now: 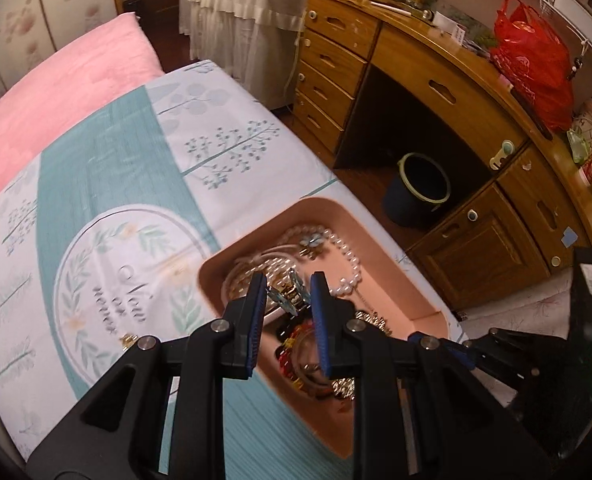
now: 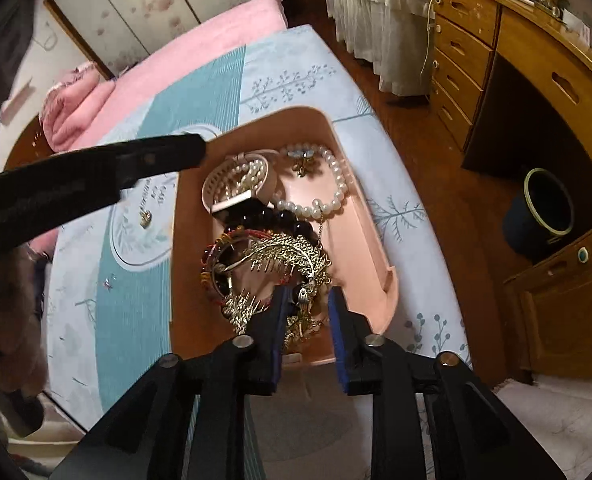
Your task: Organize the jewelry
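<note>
Faintly, the bedsheet (image 1: 108, 184) script reads "Now or never".

The pink tray (image 2: 347, 216) sits on the patterned bed cover (image 1: 108, 168), near the bed's edge toward the floor. Its near half is crowded: a gold comb ornament (image 2: 292, 256), red bangles (image 2: 216, 264) and dark beads (image 2: 268, 216) lie tangled together, with the right gripper (image 2: 305, 308) set among them. A pearl necklace (image 2: 331, 184) rings the far end, leaving bare tray floor inside its loop. The left gripper (image 1: 288, 300) fills the room over the tray's left wall. Open cover lies to the left, broken only by a small gold charm (image 2: 146, 218).
</note>
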A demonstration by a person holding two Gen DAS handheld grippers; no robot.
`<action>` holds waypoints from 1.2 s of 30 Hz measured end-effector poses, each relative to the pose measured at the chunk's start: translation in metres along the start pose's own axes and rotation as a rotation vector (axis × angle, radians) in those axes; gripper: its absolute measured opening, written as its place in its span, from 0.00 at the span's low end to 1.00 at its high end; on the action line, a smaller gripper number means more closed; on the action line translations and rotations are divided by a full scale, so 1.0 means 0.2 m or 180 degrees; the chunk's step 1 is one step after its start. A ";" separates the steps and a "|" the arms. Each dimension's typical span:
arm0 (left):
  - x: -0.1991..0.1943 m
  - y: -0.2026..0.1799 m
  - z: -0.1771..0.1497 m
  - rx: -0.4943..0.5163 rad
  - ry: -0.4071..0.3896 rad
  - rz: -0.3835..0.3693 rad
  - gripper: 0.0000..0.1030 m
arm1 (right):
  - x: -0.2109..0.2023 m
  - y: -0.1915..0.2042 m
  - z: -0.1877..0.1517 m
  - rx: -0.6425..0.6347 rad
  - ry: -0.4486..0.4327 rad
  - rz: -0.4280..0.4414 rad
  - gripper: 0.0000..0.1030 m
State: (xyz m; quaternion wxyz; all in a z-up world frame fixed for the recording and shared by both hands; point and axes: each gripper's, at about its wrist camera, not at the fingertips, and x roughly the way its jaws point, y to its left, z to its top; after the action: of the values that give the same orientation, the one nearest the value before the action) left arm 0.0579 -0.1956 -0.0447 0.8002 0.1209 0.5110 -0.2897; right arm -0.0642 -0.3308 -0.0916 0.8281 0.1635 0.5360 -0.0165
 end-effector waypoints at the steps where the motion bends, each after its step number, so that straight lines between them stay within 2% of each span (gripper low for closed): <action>1: 0.02 -0.01 0.01 0.0015 0.0016 -0.0002 0.19 | -0.01 -0.01 0.00 0.0001 -0.0020 -0.0006 0.22; 8: 0.12 -0.07 0.08 0.0161 0.0084 0.0046 0.20 | -0.04 -0.05 0.00 0.0073 -0.0061 0.0013 0.22; 10: 0.12 -0.05 0.08 0.0127 0.0109 0.0023 0.29 | -0.06 -0.05 0.00 0.0082 -0.0071 0.0020 0.22; 11: 0.11 -0.04 0.07 0.0102 0.0122 0.0001 0.41 | -0.06 -0.05 0.00 0.0080 -0.0079 0.0022 0.22; 12: 0.10 -0.02 0.07 0.0067 0.0115 -0.0027 0.49 | -0.06 -0.05 0.00 0.0071 -0.0084 0.0021 0.22; 17: 0.02 0.04 0.03 0.0018 0.0020 0.0071 0.49 | -0.08 -0.03 0.02 0.0031 -0.0120 0.0019 0.22; 21: -0.05 0.15 -0.04 -0.0151 0.0080 0.0171 0.49 | -0.08 0.01 0.05 -0.0040 -0.0136 0.0052 0.22; 26: -0.16 0.37 -0.15 -0.0476 0.0108 0.0347 0.49 | -0.07 0.12 0.11 -0.0232 -0.0141 0.0125 0.22; 36: -0.39 0.80 -0.44 -0.1159 0.0080 0.0722 0.49 | -0.05 0.45 0.23 -0.0744 -0.0140 0.0347 0.22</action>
State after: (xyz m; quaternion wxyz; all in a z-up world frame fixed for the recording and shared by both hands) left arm 0.0615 0.0021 -0.0318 0.8299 0.0347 0.5479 -0.0992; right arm -0.0087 -0.2599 -0.0422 0.8527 0.0944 0.5063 0.0876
